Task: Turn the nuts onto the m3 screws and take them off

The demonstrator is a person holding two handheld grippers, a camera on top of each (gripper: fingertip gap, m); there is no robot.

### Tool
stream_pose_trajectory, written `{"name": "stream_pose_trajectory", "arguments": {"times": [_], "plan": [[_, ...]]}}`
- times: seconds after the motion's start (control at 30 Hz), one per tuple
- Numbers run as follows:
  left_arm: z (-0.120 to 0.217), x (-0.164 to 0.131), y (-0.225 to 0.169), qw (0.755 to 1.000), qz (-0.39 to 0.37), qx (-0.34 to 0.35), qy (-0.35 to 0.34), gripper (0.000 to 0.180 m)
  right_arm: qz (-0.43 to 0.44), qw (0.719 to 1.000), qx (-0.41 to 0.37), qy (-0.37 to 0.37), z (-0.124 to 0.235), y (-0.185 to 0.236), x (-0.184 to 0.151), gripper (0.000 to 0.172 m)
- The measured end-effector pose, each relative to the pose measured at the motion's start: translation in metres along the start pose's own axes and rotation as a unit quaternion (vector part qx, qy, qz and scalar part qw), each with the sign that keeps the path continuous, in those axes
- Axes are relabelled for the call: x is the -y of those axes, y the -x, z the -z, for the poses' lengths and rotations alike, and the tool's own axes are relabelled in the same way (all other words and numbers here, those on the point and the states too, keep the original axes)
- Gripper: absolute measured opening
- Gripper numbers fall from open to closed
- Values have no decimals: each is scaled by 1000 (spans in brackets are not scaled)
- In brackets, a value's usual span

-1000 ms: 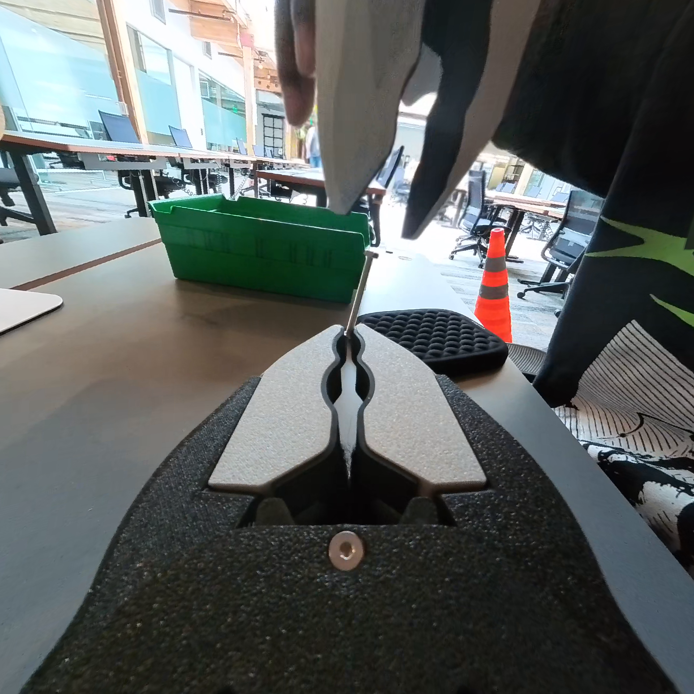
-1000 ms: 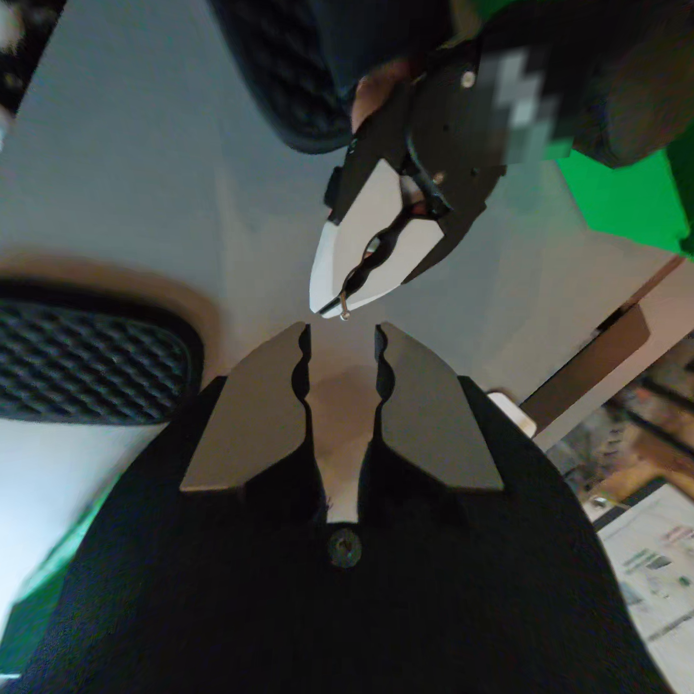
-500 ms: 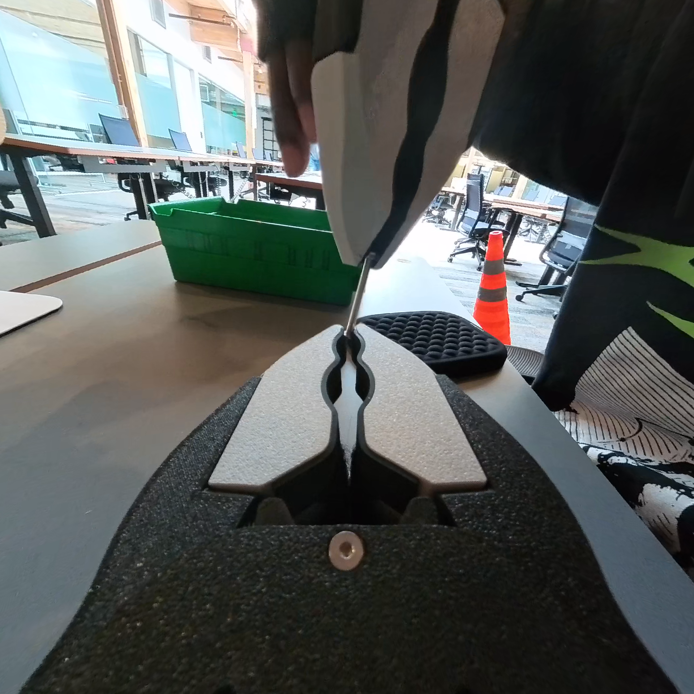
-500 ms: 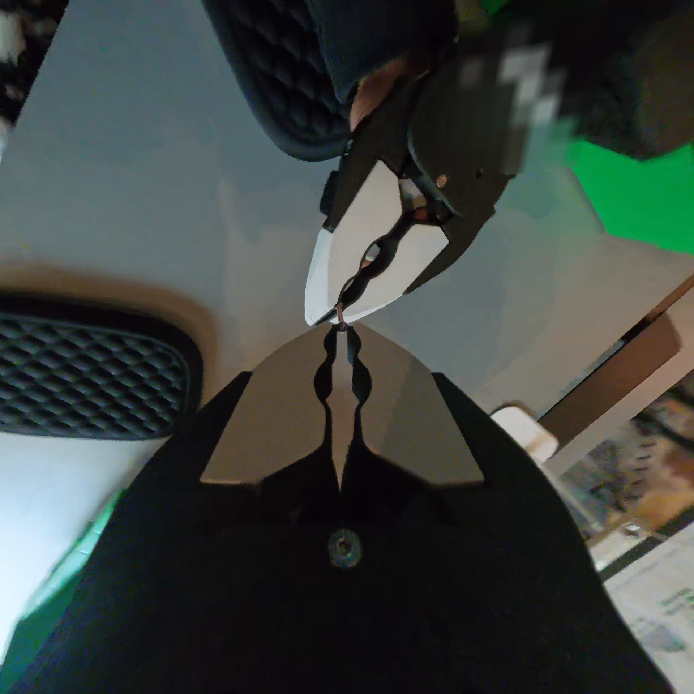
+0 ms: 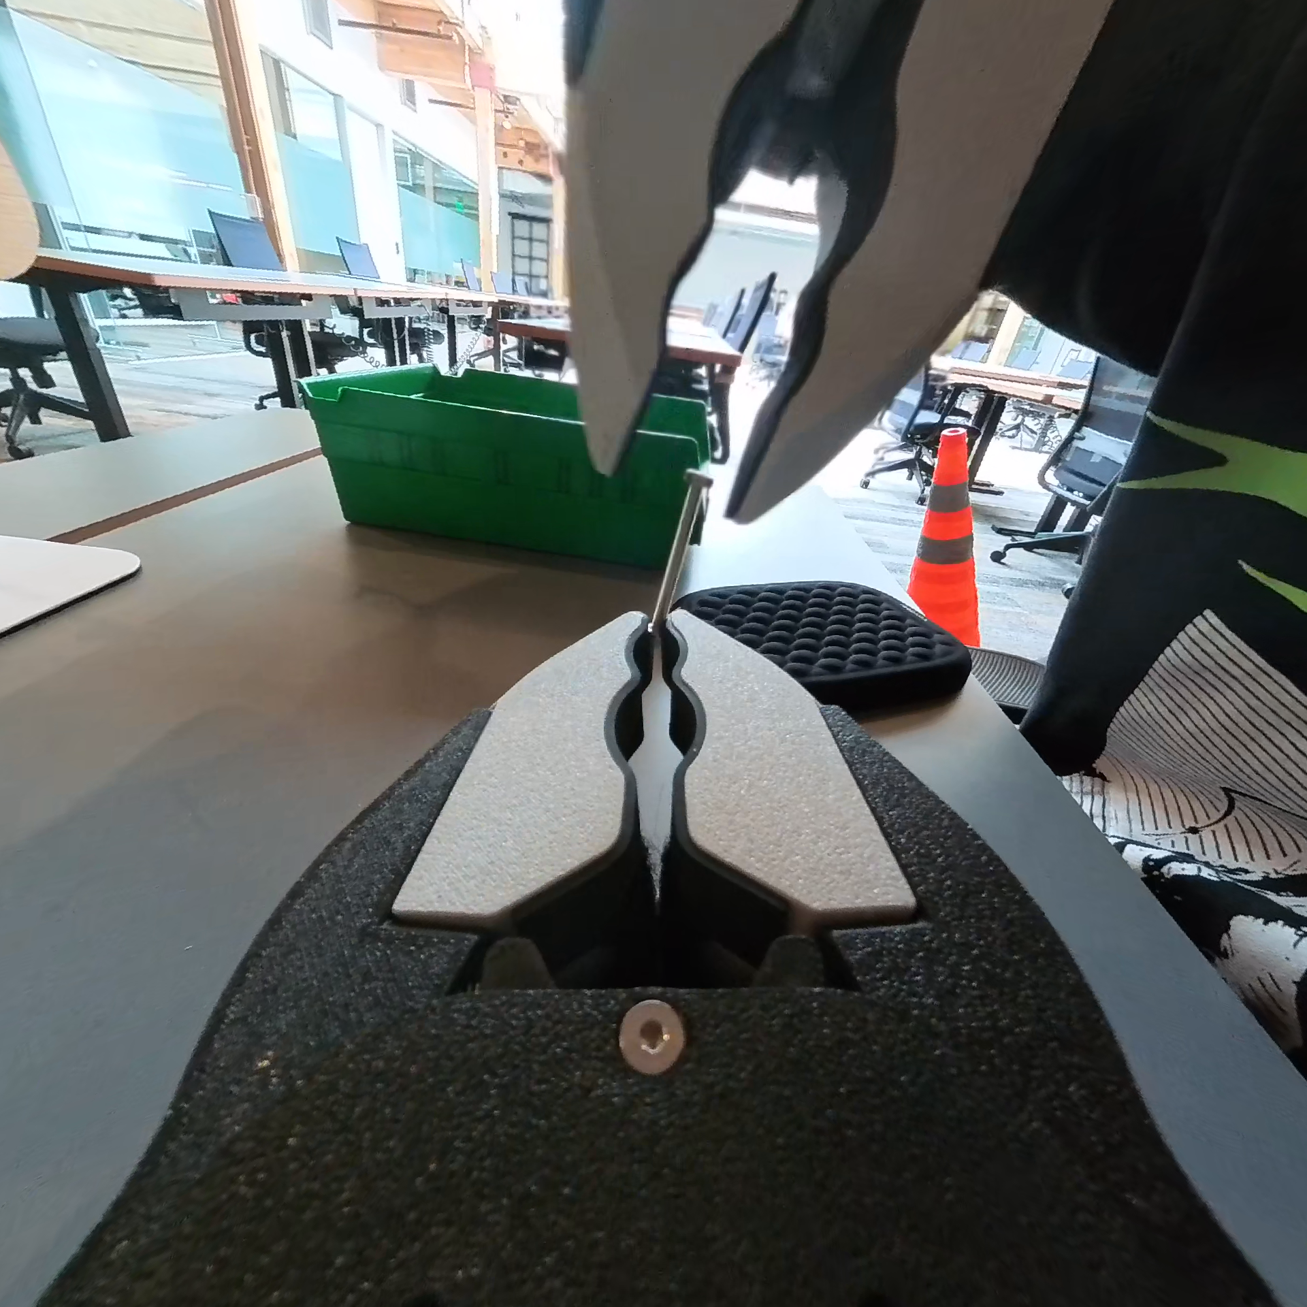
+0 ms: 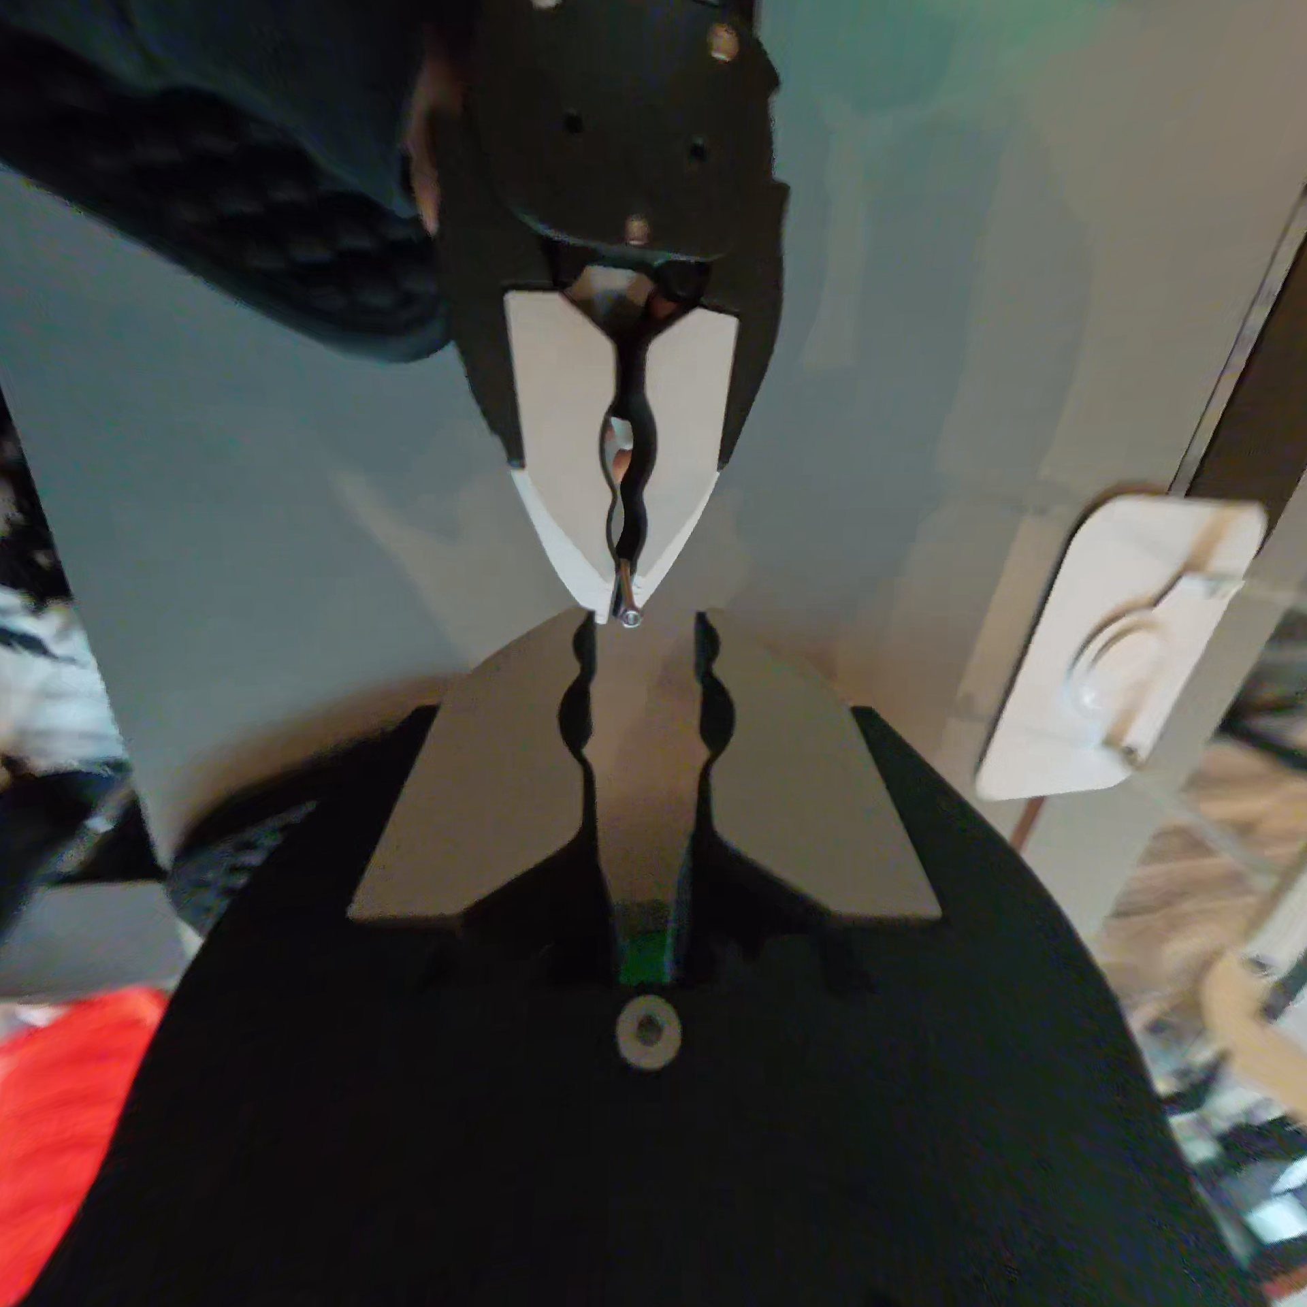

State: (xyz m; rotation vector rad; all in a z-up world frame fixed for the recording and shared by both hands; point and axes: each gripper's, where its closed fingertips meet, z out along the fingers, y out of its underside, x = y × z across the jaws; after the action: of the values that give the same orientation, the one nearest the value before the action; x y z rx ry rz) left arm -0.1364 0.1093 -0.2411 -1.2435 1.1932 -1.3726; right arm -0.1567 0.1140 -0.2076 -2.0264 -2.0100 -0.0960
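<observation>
The left claw [image 5: 659, 626] is clamped on the lower end of a thin metal screw [image 5: 680, 548], which stands tilted above the bench [image 5: 212, 672], its small head [image 5: 699, 479] between the parted fingers of the right claw [image 5: 668, 488], touching neither. The screw looks light, stiff and slick, likely to pivot; best taken just below the head. No nut is discernible.
</observation>
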Motion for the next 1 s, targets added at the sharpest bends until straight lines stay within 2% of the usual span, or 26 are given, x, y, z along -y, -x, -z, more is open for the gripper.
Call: {"name": "stream_pose_trajectory", "arguments": {"times": [0.03, 0.13, 0.2, 0.37, 0.53, 0.6, 0.7, 0.83, 0.9, 1.0], "plan": [[0, 0, -1, 1000, 0, -3, 1, 1, 54, 999, 4, -7, 2, 0, 1, 29], [-1, 0, -2, 1000, 1, -6, 2, 1, 237, 970, 26, -49, 10, 9, 7, 29], [-1, 0, -2, 1000, 2, -7, 0, 1, 314, 947, 43, -54, 13, 13, 5, 24], [-1, 0, -2, 1000, 3, -10, 0, 1, 376, 923, 62, -52, 7, 8, 4, 16], [-1, 0, -3, 1000, 4, -12, 0, 1, 401, 914, 48, -44, -1, 4, 4, 5], [0, 0, -2, 1000, 4, -10, -2, 1, 371, 926, 50, -44, -1, 3, 5, 4], [1, 3, 0, 1000, 3, -4, -11, 1, 279, 958, 56, -46, 0, 1, 5, 3], [0, 1, 1, 1000, -3, 4, -4, 1, 103, 993, 49, -30, -2, 2, 3, 4], [0, 1, 2, 1000, -4, 9, -3, 1, 5, 999, 45, -22, -2, 2, 1, 4], [0, 0, 3, 1000, -7, 15, 1, 1, -88, 996, 31, -12, -3, 3, -3, 4]]}}
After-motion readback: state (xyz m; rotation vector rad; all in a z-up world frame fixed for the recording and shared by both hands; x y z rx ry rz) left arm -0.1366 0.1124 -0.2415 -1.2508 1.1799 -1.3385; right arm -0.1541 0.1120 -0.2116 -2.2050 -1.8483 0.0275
